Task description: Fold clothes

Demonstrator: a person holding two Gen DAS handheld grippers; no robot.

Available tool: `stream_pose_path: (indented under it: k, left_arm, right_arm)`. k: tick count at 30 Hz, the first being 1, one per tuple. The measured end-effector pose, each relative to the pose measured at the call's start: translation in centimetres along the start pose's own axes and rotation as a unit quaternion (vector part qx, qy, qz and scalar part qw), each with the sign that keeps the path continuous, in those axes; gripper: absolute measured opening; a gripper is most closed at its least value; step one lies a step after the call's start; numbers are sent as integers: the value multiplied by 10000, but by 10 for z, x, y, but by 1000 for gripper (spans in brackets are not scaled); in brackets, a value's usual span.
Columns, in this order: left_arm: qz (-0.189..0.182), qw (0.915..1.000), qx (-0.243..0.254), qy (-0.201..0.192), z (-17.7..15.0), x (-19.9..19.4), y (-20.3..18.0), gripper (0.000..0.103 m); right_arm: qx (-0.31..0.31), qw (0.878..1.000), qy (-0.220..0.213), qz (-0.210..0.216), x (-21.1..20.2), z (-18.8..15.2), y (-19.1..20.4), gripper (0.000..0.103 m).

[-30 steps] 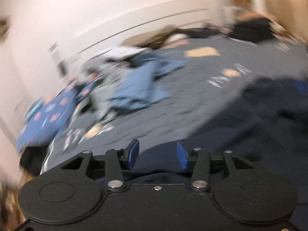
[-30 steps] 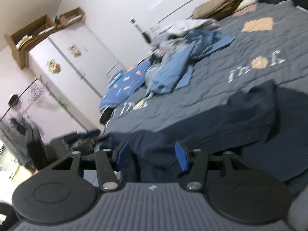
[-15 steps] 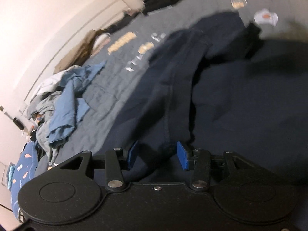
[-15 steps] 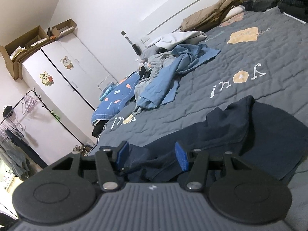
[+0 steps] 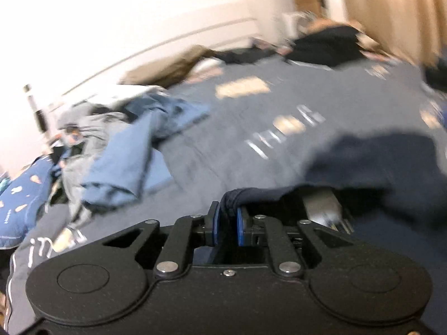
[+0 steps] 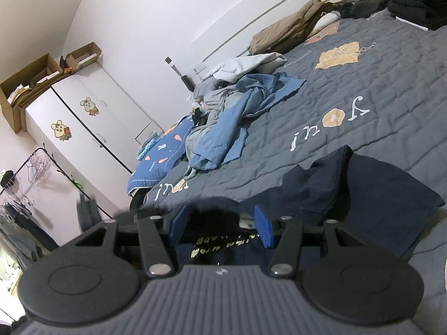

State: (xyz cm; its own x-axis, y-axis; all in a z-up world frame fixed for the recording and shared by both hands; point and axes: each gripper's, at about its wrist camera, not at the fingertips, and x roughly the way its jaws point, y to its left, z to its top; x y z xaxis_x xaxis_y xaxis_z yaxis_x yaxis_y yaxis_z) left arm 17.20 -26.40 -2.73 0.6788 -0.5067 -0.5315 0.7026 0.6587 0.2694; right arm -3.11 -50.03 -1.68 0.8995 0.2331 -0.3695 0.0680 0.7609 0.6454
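Your left gripper [image 5: 226, 223] is closing, pinching the navy garment's [image 5: 371, 164] bunched edge; your right gripper [image 6: 220, 223] stands spread over that garment, near the blue clothes pile [image 6: 232, 117].

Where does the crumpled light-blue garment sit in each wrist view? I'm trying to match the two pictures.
Left wrist: the light-blue garment lies left of centre, blurred, on the grey quilt.
Right wrist: it lies near the centre, in a heap by the far edge of the bed.
Shared landmark: the white "youi" lettering on the quilt.
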Motion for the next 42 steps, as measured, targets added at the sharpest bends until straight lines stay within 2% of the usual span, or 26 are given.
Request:
stream_pose_path:
  k: [2,4,5,7,8,10,11,13,15,16,20,23,25,28,31,32,34,37,39,41,42]
  left_arm:
    - [329,9985,-444,41,20,23,16,12]
    - [859,9908,-1002,293,32,51,34,13]
    - [1125,9842,-1307,399,36,64,43,13]
    - [1597,9650,-2009,532,36,79,63,14]
    - [1670,9559,-2347,576,33,82,72,18]
    - [1762,9365,-2959,656,28,87,89,18]
    - [1727,9339,-3058,664,26,86,91,18]
    - [1761,9364,-2977,586,23,80,90,29]
    - [1750,9425,-2815,437,20,64,86,55]
    - [1711,9456,-2743,351,18,55,83,59]
    - [1177,9592,-2571,37,11,3,73,61]
    - [363,9582,-2839,-45,4,-36,60,63]
    - [-257,9536,-2999,-43,-3,-61,47,64]
    - [-933,9506,-2961,-47,-16,-88,13,67]
    - [-1308,9502,-2828,-57,-29,-109,-27,67]
    - [-1376,9471,-2898,-95,-35,-114,-38,69]
    - [-1585,9358,-3147,-86,-49,-120,-57,71]
    - [-1899,9390,-2865,74,-56,-117,-82,71]
    - [-1825,9495,-2552,110,-55,-117,-92,71]
    - [-1863,9493,-2530,107,-55,-115,-96,71]
    - [-1916,9465,-2595,119,-55,-113,-96,71]
  right_arm:
    - [-22,10000,0,-32,1,0,0,53]
    - [-10,10000,-25,-67,1,0,-2,53]
    - [2,9999,-48,-98,1,0,-3,53]
    - [37,9998,-79,-163,0,1,-7,53]
    - [63,9997,-92,-200,-1,1,-10,53]
    - [74,9996,-120,-256,-2,2,-13,53]
    - [76,9995,-135,-282,-3,2,-14,53]
    - [72,9994,-136,-320,-3,3,-17,53]
    - [71,9992,-103,-376,-2,4,-20,53]
    - [64,9990,-85,-423,-2,4,-21,53]
    - [-21,9977,-31,-676,-5,6,-26,53]
    - [-52,9948,19,-1014,-8,10,-37,53]
    - [84,9921,-6,-1249,-13,13,-49,53]
    - [329,9891,-73,-1432,-22,15,-65,53]
    - [328,9867,-87,-1591,-30,15,-73,53]
    - [328,9858,-92,-1644,-32,15,-75,53]
    - [330,9844,-44,-1729,-34,13,-81,53]
    - [459,9815,46,-1860,-32,10,-94,53]
    - [541,9797,71,-1931,-32,9,-102,53]
    - [564,9764,49,-2086,-33,9,-111,53]
    - [576,9746,18,-2162,-34,9,-115,53]
